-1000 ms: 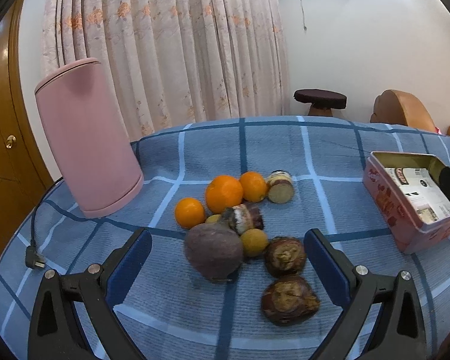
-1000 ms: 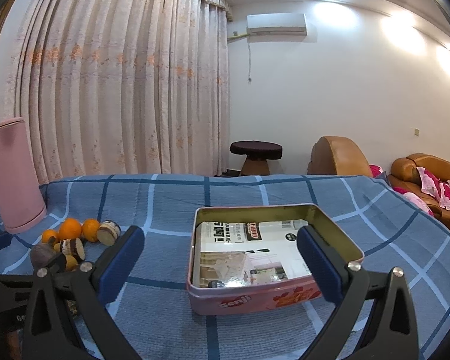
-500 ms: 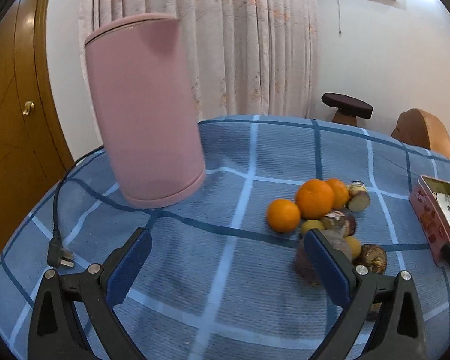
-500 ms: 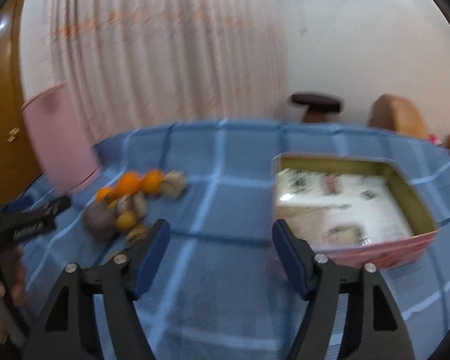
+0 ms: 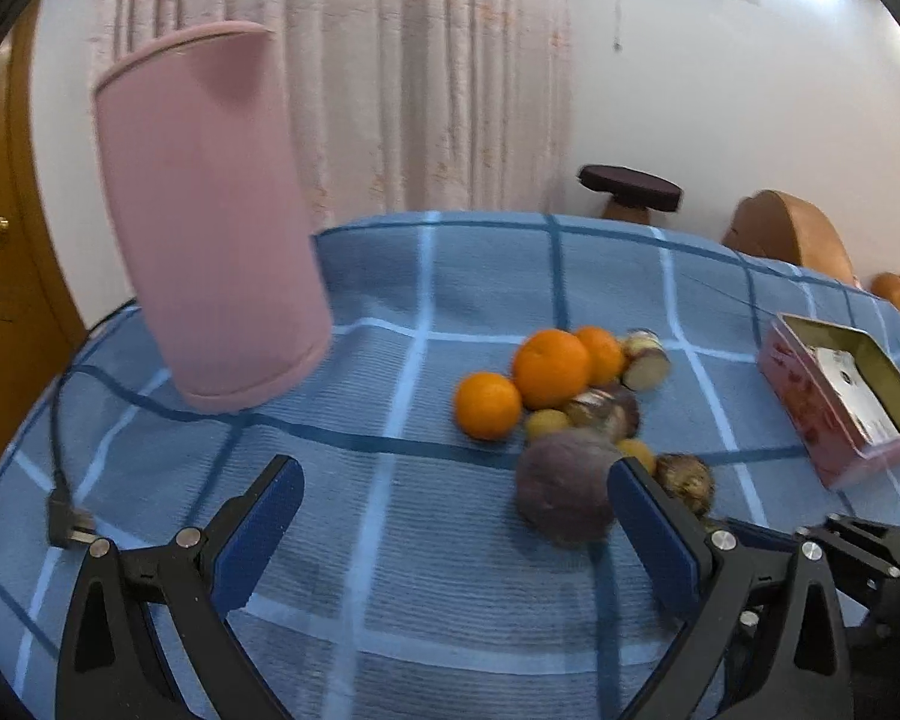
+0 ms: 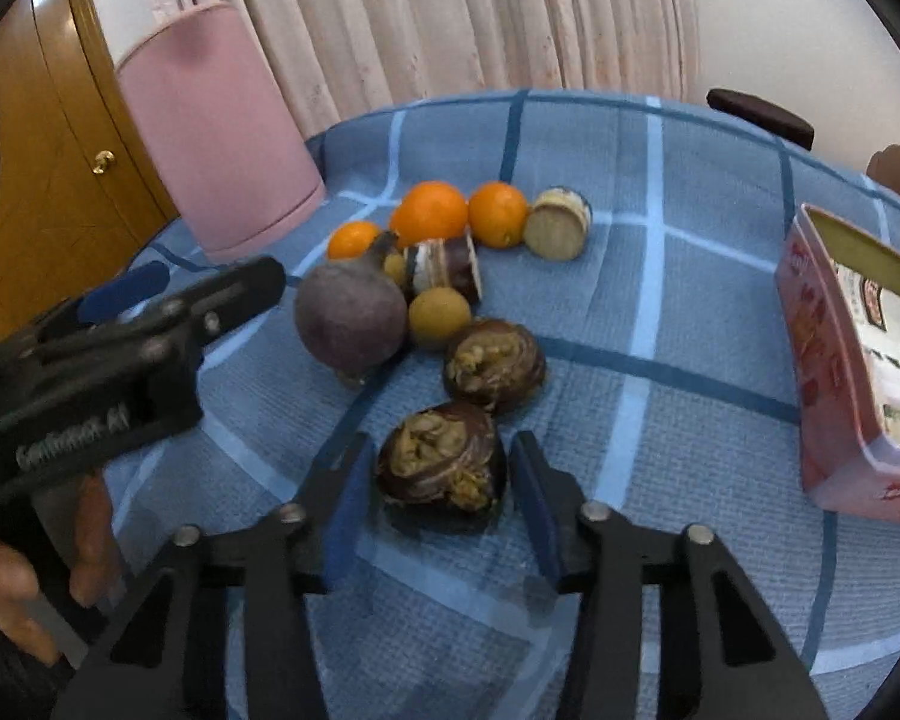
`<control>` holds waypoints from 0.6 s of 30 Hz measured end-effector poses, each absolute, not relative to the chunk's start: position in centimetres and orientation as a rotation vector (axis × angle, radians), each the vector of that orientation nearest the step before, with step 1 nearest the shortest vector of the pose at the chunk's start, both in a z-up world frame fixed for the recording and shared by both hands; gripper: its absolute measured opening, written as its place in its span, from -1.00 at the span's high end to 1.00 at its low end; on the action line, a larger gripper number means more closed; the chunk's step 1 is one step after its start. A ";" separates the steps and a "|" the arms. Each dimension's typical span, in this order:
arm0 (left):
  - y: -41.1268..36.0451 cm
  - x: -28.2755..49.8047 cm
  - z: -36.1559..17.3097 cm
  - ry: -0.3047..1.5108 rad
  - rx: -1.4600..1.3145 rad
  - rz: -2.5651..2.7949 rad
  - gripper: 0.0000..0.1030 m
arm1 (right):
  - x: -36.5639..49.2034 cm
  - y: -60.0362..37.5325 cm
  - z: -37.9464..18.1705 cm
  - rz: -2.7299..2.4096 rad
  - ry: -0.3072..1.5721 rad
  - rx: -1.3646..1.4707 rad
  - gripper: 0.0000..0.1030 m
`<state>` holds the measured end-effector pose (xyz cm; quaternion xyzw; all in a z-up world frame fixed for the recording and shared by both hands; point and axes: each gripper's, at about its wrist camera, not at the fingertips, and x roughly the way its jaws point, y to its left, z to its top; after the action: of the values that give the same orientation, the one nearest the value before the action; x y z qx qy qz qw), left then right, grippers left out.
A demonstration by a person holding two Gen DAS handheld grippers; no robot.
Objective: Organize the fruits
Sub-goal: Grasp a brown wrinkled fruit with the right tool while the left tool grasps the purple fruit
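The right gripper (image 6: 438, 477), its jaws just closing in, is bracketing the nearest dark brown fruit (image 6: 441, 465) lying on the blue checked tablecloth (image 6: 660, 300), pads narrow but not visibly pressing. The left gripper (image 5: 450, 531) is hovering wide open beside the fruit pile, empty.

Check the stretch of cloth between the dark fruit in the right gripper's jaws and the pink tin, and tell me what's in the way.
Nothing visible. The dark fruit sits between the right gripper fingers, and only bare blue checked cloth lies between it and the pink tin. The other fruit lies on the far side.
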<state>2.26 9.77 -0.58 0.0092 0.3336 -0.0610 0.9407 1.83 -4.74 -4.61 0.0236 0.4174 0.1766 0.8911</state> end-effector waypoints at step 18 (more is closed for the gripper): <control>6.4 5.1 -3.5 0.838 0.012 -0.249 -0.05 | 0.1 -11.0 -2.7 0.206 0.763 0.108 0.12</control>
<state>5.08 6.44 -3.48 0.0057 0.4060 -0.1208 0.9059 0.09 -11.04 -2.75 0.0525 0.3715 0.1002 0.9215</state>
